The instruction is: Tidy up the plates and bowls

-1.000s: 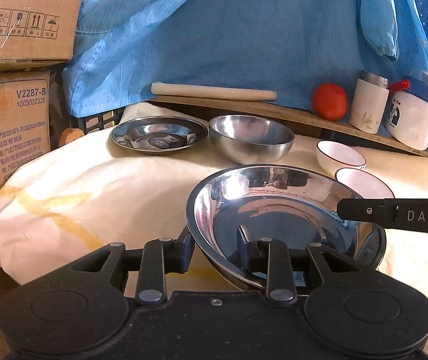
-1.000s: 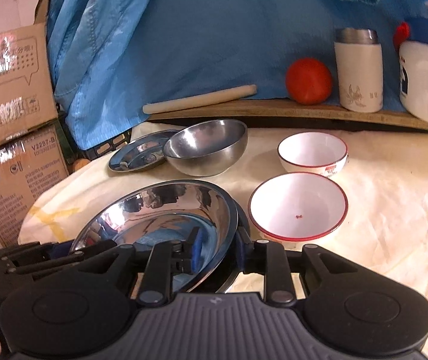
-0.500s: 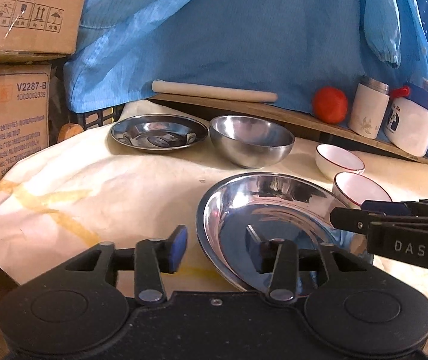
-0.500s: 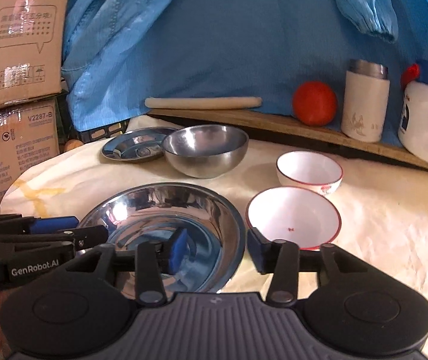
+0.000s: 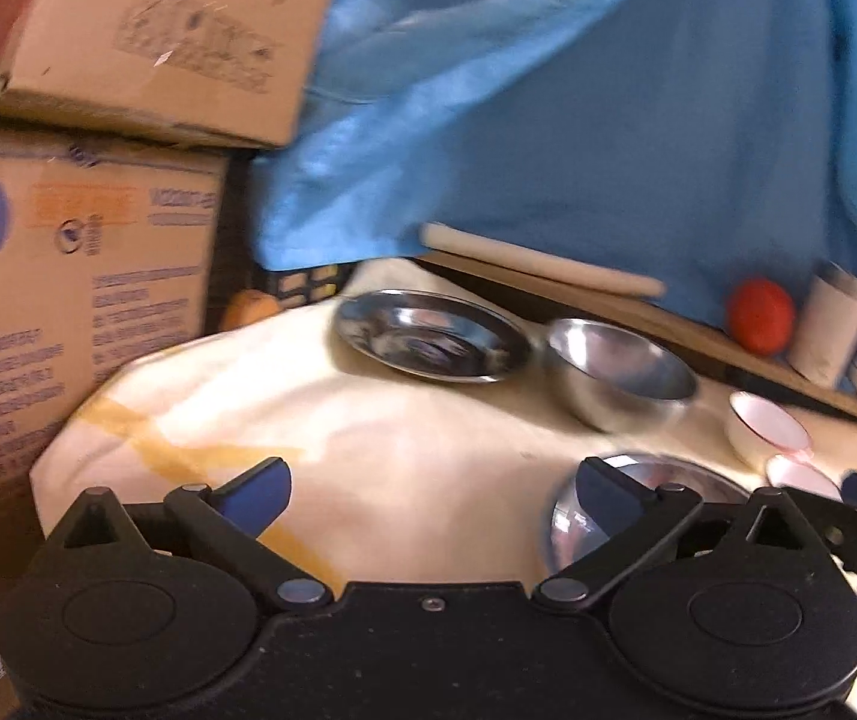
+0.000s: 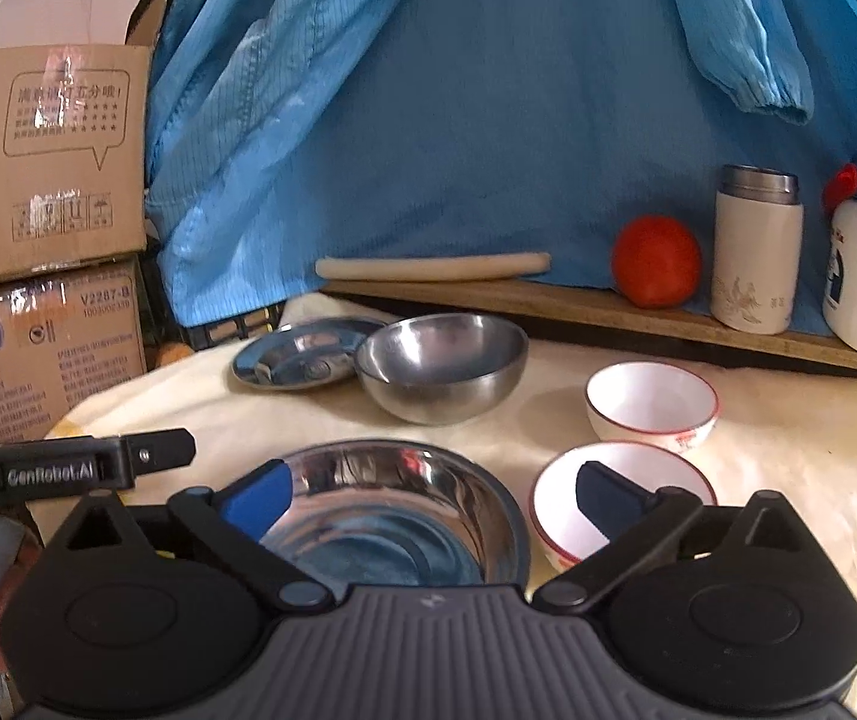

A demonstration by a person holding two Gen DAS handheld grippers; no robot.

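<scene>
Right wrist view is the clear one here: the right gripper (image 6: 434,492) has its fingers spread wide with nothing between them, hovering just over the near edge of the big steel plate (image 6: 392,510) that sits flat on the cream cloth (image 6: 788,456). Just right of that plate is a white bowl (image 6: 620,492) with a red rim, and a second white bowl (image 6: 650,399) sits a bit farther back. Toward the far side there's a steel bowl (image 6: 440,366) and, touching or nearly touching it on the left, a smaller steel plate (image 6: 302,354).

The left gripper (image 6: 98,465) pokes in from the left edge of that view, near the big plate's left side.

Left wrist view is pretty blurry, but the left gripper (image 5: 431,495) is released too, fingers wide apart and empty over bare cloth, with the big plate peeking out by its right finger.

Along the far wooden shelf (image 6: 608,306): a rolling pin (image 6: 428,267), a tomato (image 6: 656,261) and a white flask (image 6: 755,252). Cardboard boxes (image 6: 50,240) are stacked on the left.
</scene>
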